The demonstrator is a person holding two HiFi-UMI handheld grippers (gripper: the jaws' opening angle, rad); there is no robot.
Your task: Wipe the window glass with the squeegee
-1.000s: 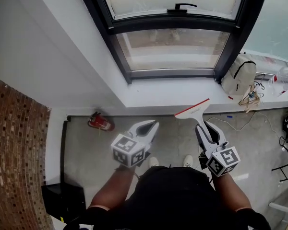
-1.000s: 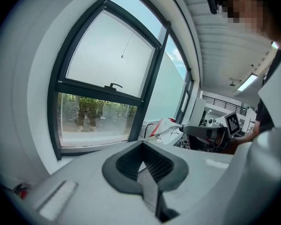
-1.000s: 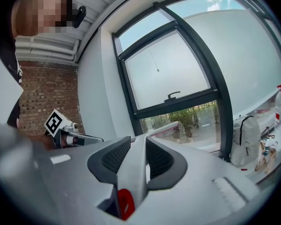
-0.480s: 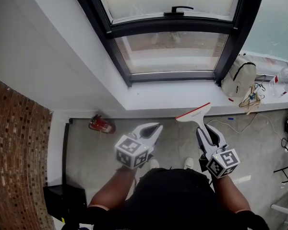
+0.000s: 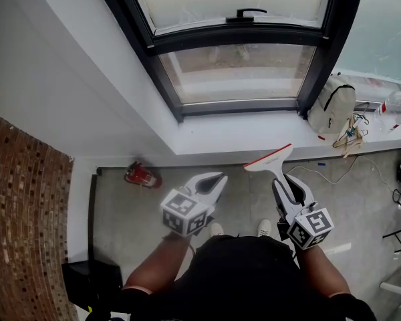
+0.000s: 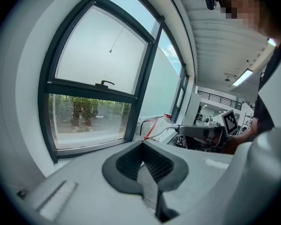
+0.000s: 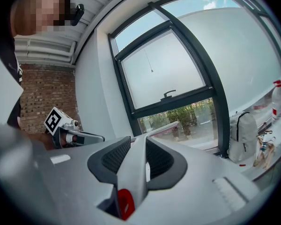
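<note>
The white squeegee (image 5: 270,159) with a red blade edge sticks forward from my right gripper (image 5: 289,187), which is shut on its handle (image 7: 133,172). The blade (image 7: 160,128) points toward the window. The window glass (image 5: 237,69) sits in a dark frame above a white sill; the lower pane (image 7: 185,121) shows plants outside. My left gripper (image 5: 212,183) hangs beside the right one at waist height, shut with nothing between its pads (image 6: 145,163). Both grippers are well short of the glass.
A window handle (image 5: 246,12) sits on the upper sash. On the sill (image 5: 254,129) at right lie a white backpack (image 5: 331,109), a clothes hanger (image 5: 348,136) and a plastic bottle (image 5: 394,111). A red fire extinguisher (image 5: 142,174) lies on the floor. Brick wall (image 5: 20,219) at left.
Both grippers and the squeegee have shifted only slightly; the view has drifted a little. Grip states are the same.
</note>
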